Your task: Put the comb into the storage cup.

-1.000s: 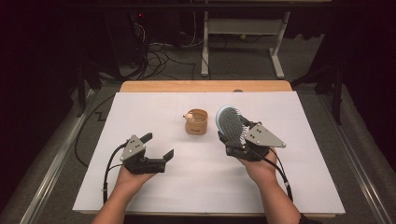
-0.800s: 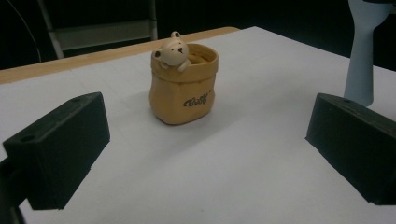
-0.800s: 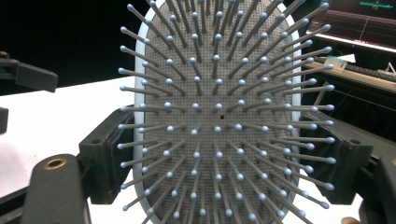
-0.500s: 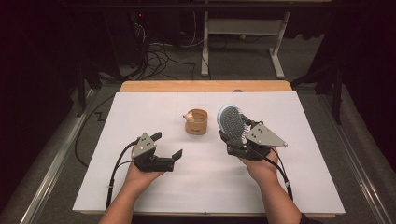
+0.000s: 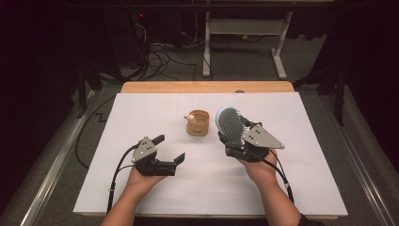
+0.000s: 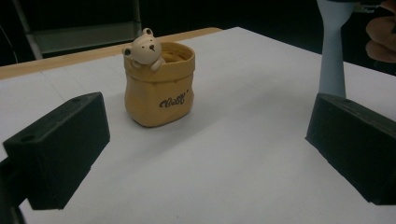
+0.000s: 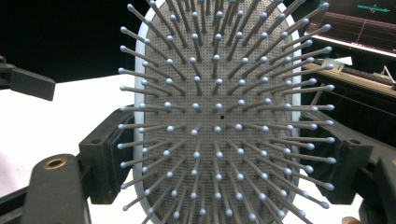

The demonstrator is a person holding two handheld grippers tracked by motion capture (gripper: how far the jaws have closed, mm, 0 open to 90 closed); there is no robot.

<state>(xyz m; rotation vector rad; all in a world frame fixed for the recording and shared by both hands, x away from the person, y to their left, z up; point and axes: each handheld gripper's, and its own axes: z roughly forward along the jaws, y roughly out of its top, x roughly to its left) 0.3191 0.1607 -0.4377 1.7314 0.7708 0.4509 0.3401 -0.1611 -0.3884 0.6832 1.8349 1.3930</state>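
A pale blue hairbrush stands upright right of centre, bristles turned toward my right gripper, which is shut on the sides of its head. In the right gripper view the brush sits between the black jaws of the right gripper. A yellow sack-shaped cup with a small bear figure on its rim stands mid-table. My left gripper lies low and open, left of and nearer than the cup. Its view shows the cup ahead between its wide jaws, and the brush handle pointing down at the right.
A white sheet covers the table, with a wooden edge at the far side. Beyond it on the dark floor are cables and a white stand's legs. A hand shows beside the brush handle.
My left gripper has shifted slightly to the right, toward the cup, still open. The right gripper and the brush have stayed in place.
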